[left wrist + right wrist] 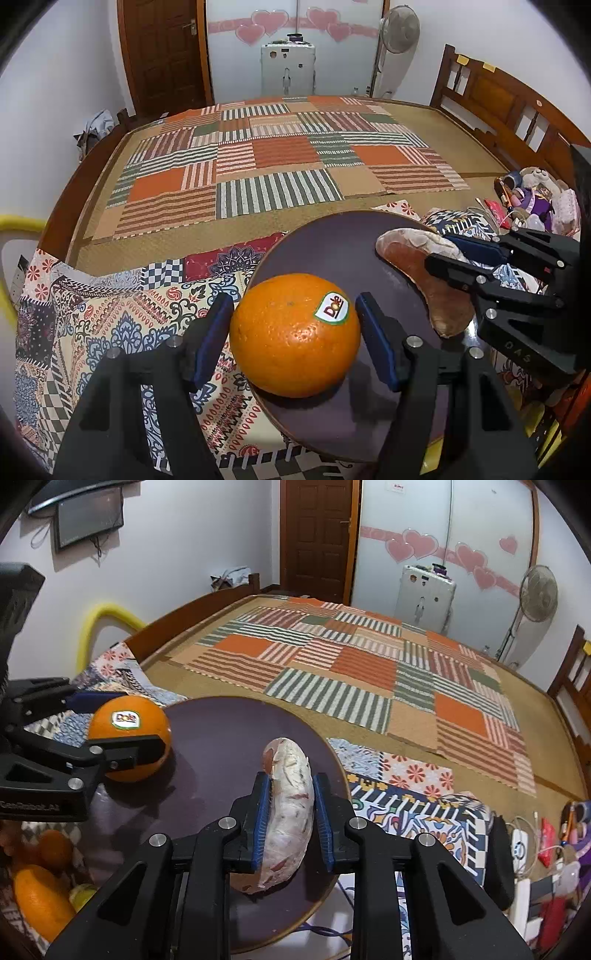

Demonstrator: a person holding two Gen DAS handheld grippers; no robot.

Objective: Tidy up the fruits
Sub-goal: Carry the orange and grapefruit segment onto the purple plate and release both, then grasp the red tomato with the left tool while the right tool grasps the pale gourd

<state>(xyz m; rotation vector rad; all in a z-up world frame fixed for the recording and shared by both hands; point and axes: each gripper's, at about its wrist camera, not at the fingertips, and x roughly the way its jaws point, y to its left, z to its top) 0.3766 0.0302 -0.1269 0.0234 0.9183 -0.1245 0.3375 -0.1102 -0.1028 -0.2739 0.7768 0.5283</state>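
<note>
An orange (295, 334) with a Dole sticker rests on the near left edge of a dark purple round plate (343, 251). My left gripper (291, 332) stands around it, with small gaps between the blue pads and the peel. It also shows in the right wrist view (129, 734). My right gripper (291, 819) is shut on a curved pale-and-reddish fruit slice (288, 812), held on edge over the plate (221, 746). In the left wrist view the slice (424, 273) lies over the plate's right side in the right gripper (443, 254).
The plate sits on a patterned cloth (110, 325) on a bed with a striped patchwork mat (258, 166). More oranges and a green fruit (44, 886) lie at the lower left. Toys and clutter (535, 199) lie right; a wooden headboard (517, 110) behind.
</note>
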